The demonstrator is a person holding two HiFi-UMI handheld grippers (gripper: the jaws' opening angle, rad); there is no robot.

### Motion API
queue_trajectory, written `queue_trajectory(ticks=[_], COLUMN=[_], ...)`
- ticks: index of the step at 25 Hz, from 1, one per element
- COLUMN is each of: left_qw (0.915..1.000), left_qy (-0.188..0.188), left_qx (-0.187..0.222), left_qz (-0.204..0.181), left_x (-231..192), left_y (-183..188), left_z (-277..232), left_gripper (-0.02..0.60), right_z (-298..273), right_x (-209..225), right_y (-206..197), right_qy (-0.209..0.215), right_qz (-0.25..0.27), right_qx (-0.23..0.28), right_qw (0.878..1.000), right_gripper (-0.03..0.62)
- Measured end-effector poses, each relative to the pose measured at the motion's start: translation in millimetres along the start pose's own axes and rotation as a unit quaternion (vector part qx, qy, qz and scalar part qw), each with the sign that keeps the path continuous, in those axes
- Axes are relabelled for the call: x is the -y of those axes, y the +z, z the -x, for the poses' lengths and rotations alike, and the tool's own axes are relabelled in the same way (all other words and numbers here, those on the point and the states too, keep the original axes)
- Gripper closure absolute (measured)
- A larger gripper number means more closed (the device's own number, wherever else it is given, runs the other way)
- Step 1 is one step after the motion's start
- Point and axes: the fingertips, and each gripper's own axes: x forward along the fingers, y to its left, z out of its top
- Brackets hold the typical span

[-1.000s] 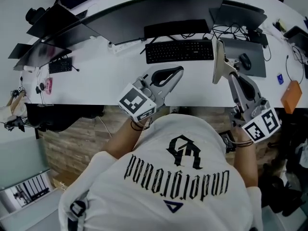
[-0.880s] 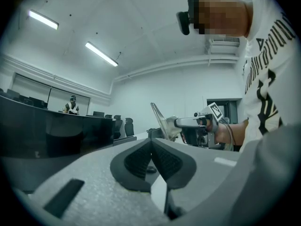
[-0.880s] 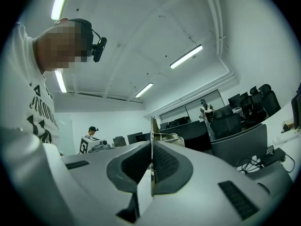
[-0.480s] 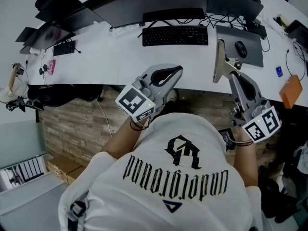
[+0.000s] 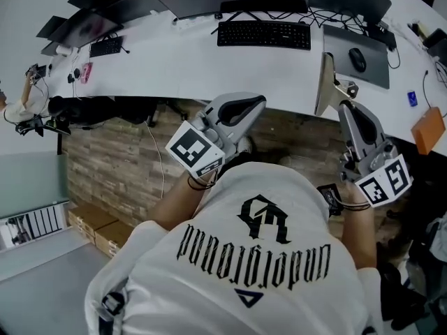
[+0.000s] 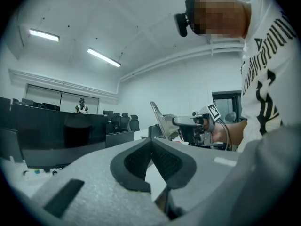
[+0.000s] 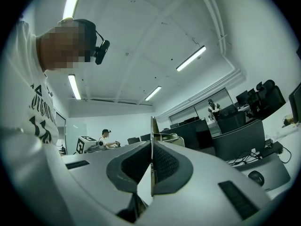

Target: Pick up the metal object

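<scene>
Backing away from the surface now, my right gripper is clamped tight on the metal object, up in the air, and my left gripper is closed on nothing, so pickup's basically done imo.

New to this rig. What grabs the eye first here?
The thin metal object stands out first: it is clamped edge-on and upright in the right tongs, at the right of the head view. The left tongs sit at centre, shut and empty. Beyond both runs a curved white desk with a black keyboard.
</scene>
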Motion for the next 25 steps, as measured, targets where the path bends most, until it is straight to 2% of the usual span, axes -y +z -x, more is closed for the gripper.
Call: queue_trajectory(ticks=[9,25], left_qw=[0.9999,0.9997], left_qy=[-0.006,0.001], left_qx=[0.010,0.023], left_qz=[-0.007,0.002], left_x=[4.4,-0.6], left_y=[6.0,-4.6], left_z=[50.9,202.6], left_gripper=[0.566,0.568], right_z=[-4.2,-24.7], right_x=[-49.5,-183.3], right_y=[-7.2,-45.4], right_qy=[-0.008,-0.025], right_qz=[0.012,0.028], right_qx=[0.002,-0.001], right_qw=[1.000,0.999], right_gripper=[0.577,0.577])
